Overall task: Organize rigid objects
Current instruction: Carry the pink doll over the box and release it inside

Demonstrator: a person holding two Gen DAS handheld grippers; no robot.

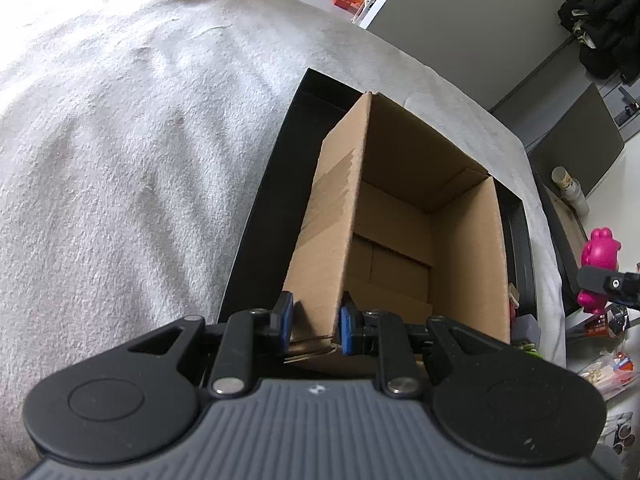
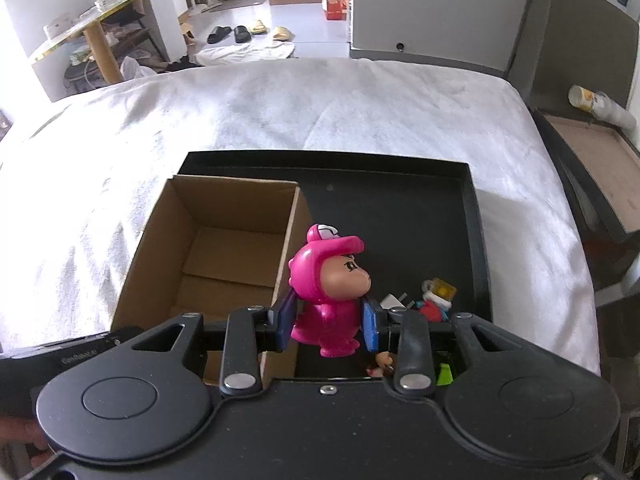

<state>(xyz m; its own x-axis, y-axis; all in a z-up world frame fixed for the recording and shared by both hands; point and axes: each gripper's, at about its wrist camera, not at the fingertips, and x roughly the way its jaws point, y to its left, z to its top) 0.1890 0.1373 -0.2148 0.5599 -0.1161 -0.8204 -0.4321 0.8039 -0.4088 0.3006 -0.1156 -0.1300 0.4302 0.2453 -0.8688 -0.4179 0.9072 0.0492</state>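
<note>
Barely started, I'd say: the open brown cardboard box [image 2: 216,256] inside the shallow black tray [image 2: 400,216] looks empty. The right gripper [image 2: 329,322] is clamped on the pink hooded toy figure [image 2: 332,280], just right of the box. The left gripper [image 1: 314,326] pinches the box's near wall. Small toys [image 2: 434,300] at the tray's near right are half hidden.

L gripper [image 1: 313,326] pads straddle cardboard box [image 1: 400,216] wall — box in black tray [image 1: 260,208].
</note>
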